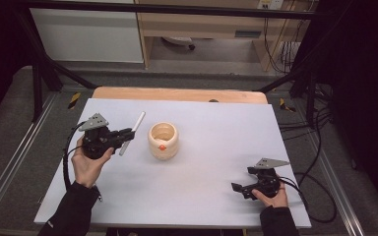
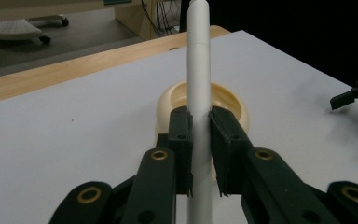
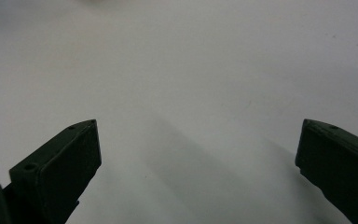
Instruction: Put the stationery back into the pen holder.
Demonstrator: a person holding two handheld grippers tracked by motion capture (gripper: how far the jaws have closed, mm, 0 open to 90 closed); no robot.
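left gripper holding a white pen beside a cream pot

high view: the left gripper (image 1: 128, 133), carried in the person's left hand (image 1: 87, 160), has its jaws closed on a slim white pen (image 1: 132, 133) at about mid-length. the pen lies aslant across the jaws, one end toward the far edge of the white table top (image 1: 187, 196), the other toward the person. just to the right of it stands a ribbed cream pot (image 1: 163, 140), open at the top, with a small orange mark on its near side; pen and pot are close but apart.

left gripper view: the pen (image 2: 199, 93) runs upright between the two black pads, which press it from both sides; the pot (image 2: 233, 105) sits directly behind the jaws.

right gripper (image 1: 237, 187): held in the right hand (image 1: 271, 197) near the table's near right corner, well apart from the pot. in the right gripper view its jaws stand wide, with bare table top (image 3: 191, 70) between them.
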